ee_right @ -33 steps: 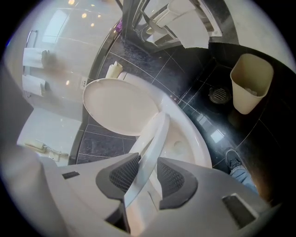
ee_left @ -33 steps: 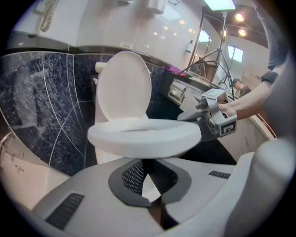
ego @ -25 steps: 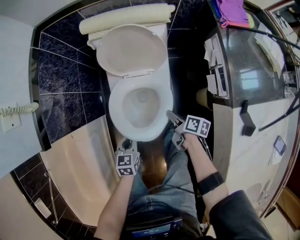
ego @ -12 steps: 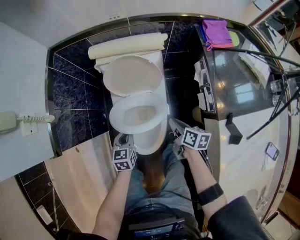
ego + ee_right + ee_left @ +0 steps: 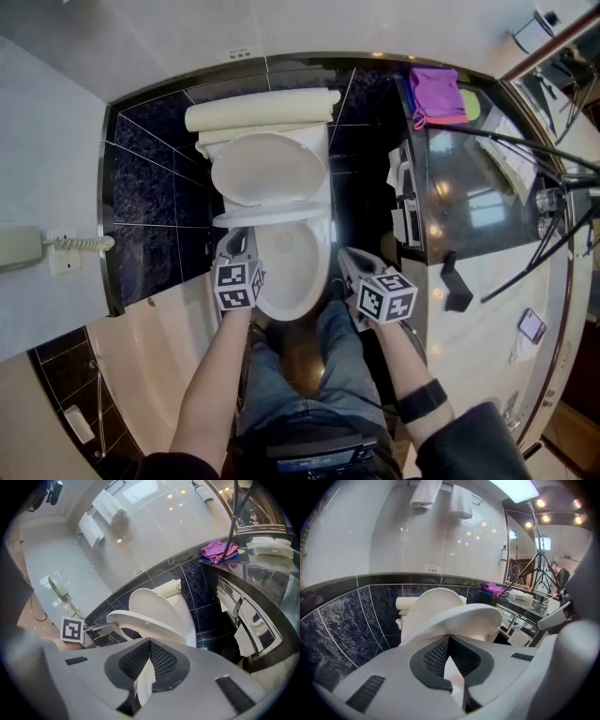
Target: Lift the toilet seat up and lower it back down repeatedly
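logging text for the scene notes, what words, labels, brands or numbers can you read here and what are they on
No text here can be read.
left marker cube and right marker cube: black and white square patterns only, no letters or numbers.
screen at the person's waist: bluish marks, too blurred to read.
wall plate above the dark tiles: too small to read.

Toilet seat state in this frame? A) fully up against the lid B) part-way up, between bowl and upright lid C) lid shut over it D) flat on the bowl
B: the toilet seat sits tilted, its front clear of the bowl and well short of the upright lid behind it.
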The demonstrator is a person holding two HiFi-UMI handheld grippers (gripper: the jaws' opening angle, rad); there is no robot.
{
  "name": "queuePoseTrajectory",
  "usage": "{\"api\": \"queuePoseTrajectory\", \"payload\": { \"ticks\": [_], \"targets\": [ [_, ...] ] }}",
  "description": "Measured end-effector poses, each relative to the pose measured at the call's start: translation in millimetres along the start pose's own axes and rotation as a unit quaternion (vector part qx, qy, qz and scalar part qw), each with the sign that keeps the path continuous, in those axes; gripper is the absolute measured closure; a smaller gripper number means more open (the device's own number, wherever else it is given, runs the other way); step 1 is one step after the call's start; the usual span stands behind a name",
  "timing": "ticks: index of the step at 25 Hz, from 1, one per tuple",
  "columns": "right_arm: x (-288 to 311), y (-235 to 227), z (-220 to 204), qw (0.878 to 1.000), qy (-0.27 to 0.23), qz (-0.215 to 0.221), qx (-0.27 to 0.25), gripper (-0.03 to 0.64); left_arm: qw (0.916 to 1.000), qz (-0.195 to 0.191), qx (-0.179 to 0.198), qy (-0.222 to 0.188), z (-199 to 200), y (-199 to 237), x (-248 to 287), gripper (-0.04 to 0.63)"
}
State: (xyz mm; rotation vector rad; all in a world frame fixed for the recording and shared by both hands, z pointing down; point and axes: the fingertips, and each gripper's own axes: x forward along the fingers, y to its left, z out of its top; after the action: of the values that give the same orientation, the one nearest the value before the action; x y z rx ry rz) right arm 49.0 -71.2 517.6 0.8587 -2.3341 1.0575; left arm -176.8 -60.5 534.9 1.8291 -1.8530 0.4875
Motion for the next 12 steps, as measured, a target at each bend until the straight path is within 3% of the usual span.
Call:
{"api": "queuePoseTrajectory", "payload": {
  "ticks": [12],
  "targets": [
    [8.7,-22.9,39.4,1.0,-0.001,0.008,-0.025,0.601,0.999,0.03,0.026,-0.019,63.4,37.7,72.4,0.595]
  ]
}}
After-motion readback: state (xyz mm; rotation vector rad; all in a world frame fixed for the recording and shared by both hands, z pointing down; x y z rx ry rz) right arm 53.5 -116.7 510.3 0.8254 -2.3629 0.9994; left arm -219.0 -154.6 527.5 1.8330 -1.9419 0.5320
